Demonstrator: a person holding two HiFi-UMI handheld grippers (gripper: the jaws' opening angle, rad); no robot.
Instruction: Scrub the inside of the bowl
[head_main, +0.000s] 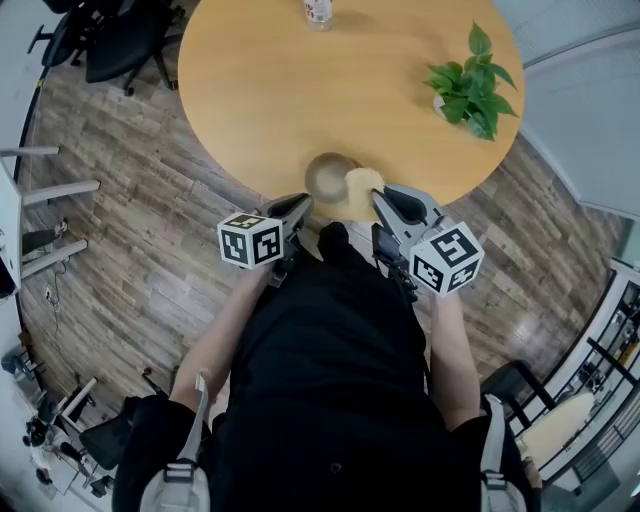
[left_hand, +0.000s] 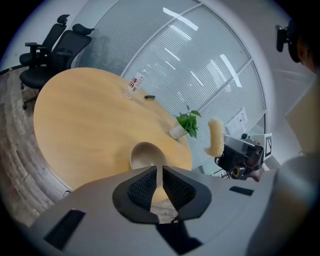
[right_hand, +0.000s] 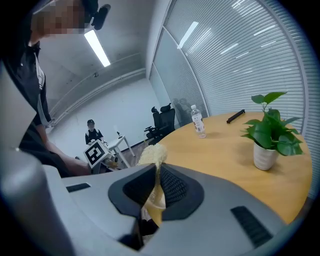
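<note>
A beige bowl (head_main: 328, 177) stands upright near the front edge of the round wooden table (head_main: 300, 90); in the left gripper view the bowl (left_hand: 146, 155) lies just beyond the jaws. My left gripper (head_main: 300, 207) hovers at the bowl's near left side. Its jaws (left_hand: 160, 174) stand a thin slit apart, and I see only table through the slit. My right gripper (head_main: 378, 200) is shut on a yellow sponge (head_main: 363, 185), which hangs beside the bowl's right rim. The same sponge (right_hand: 152, 155) sticks out past the right gripper's jaws (right_hand: 156, 174), and the sponge (left_hand: 215, 136) also shows in the left gripper view.
A potted plant (head_main: 470, 85) stands at the table's right side and a water bottle (head_main: 318, 12) at its far edge, with a black pen (left_hand: 150, 97) near it. Office chairs (head_main: 110, 40) stand at the far left. A person (right_hand: 92, 132) stands far behind.
</note>
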